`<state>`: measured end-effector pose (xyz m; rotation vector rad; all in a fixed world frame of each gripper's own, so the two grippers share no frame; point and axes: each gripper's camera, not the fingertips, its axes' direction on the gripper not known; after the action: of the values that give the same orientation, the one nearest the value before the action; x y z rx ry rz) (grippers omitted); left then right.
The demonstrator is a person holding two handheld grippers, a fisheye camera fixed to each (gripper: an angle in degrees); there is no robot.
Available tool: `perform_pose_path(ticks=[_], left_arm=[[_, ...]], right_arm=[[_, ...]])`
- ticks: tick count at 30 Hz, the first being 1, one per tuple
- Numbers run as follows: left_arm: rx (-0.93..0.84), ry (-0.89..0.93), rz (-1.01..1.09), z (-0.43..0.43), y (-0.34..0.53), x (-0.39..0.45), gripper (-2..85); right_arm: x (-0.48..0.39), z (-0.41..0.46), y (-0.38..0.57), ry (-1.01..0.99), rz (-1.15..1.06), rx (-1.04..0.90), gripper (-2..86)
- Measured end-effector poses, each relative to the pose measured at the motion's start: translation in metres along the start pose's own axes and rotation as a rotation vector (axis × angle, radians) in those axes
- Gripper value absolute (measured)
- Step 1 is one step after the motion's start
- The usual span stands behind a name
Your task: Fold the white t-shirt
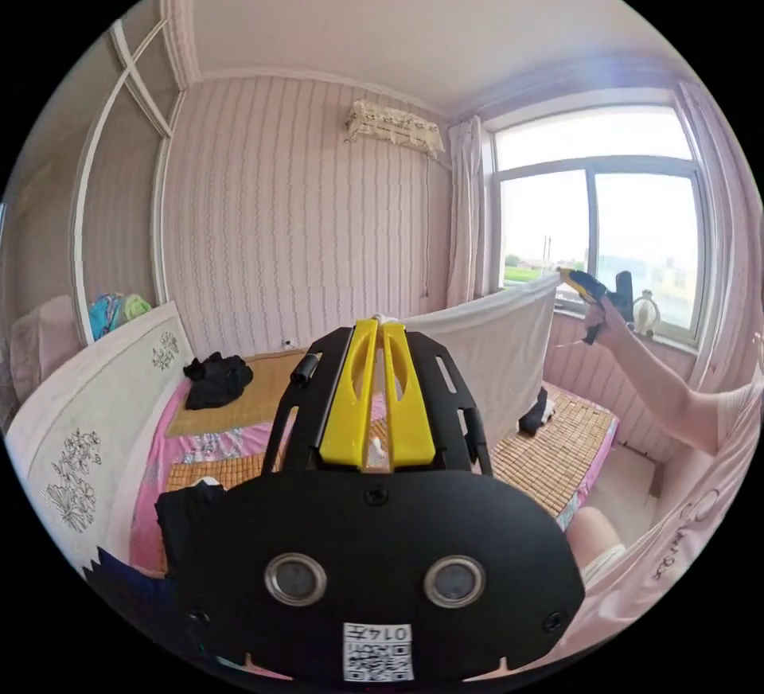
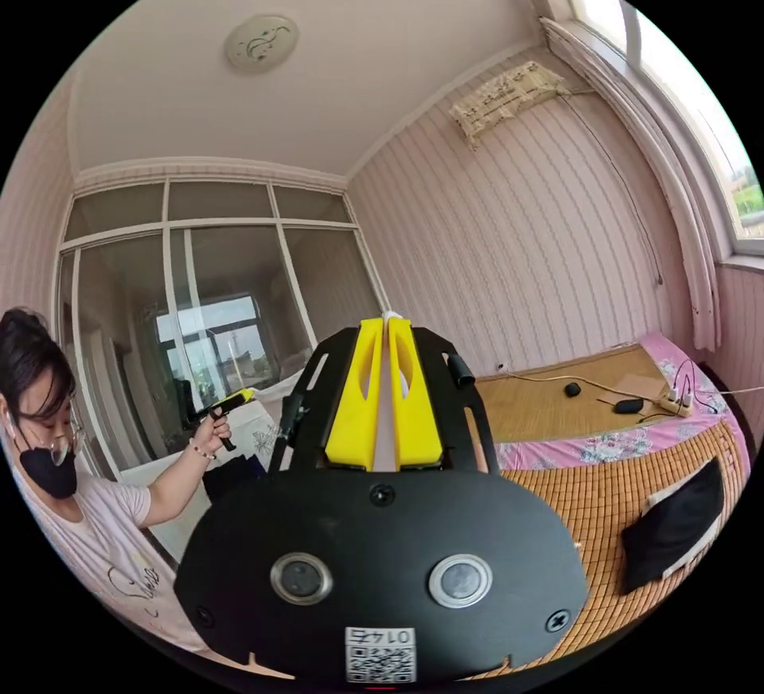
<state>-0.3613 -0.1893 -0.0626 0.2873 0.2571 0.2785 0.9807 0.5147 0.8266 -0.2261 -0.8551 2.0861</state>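
Jaws together on both sides: my left gripper (image 1: 380, 321) has its yellow jaws pinched on a bit of white cloth at the tips, and my right gripper (image 2: 387, 317) is clamped the same way, a sliver of white showing between its tips. The white t-shirt (image 1: 489, 352) is up in the air, stretched as a sheet above the bed (image 1: 549, 471), its top edge running taut from my left jaws across to the other gripper by the window (image 1: 605, 244). Its lower edge hangs just over the woven mat.

Room to move: plenty of open air above the bed, with the headboard (image 1: 95, 415) on one side and the windowsill on the other as my limits.

Counting from the left gripper view, I see two dark garments, one black heap (image 1: 216, 380) near the headboard and another dark piece (image 1: 535, 415) partly hidden behind the shirt. The right gripper view gives me one black-and-white folded item (image 2: 675, 523) on the mat, plus a power strip (image 2: 675, 401) with cables (too small to count the plugs). It also shows the person (image 2: 87, 503) holding the left gripper up before a glass partition (image 2: 215, 304).
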Motion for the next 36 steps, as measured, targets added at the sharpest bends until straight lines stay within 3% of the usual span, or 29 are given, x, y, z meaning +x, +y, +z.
perform_pose_path(ticks=[7, 12, 18, 25, 30, 36], left_arm=[[-0.339, -0.007, -0.041, 0.041, 0.11, 0.005, -1.0], [-0.693, 0.089, -0.149, 0.102, 0.22, 0.016, -1.0], [-0.959, 0.191, -0.169, 0.141, 0.285, 0.032, -1.0], [-1.077, 0.309, -0.194, 0.17, 0.31, 0.036, -0.3], [-1.147, 0.381, -0.214, 0.186, 0.315, 0.028, 3.7], [-1.147, 0.266, -0.158, 0.218, 0.288, -0.01, 5.0]], right_arm=[[0.039, 0.01, 0.17, 0.104, 0.058, -0.323, 0.5], [0.092, 0.038, 0.336, 0.235, 0.321, -0.699, 0.5], [0.119, 0.038, 0.432, 0.277, 0.487, -0.889, 0.6], [0.13, 0.06, 0.493, 0.34, 0.455, -1.088, 1.0], [0.146, 0.096, 0.541, 0.366, 0.4, -1.347, 2.6], [0.182, 0.147, 0.551, 0.396, 0.207, -1.38, 5.3]])
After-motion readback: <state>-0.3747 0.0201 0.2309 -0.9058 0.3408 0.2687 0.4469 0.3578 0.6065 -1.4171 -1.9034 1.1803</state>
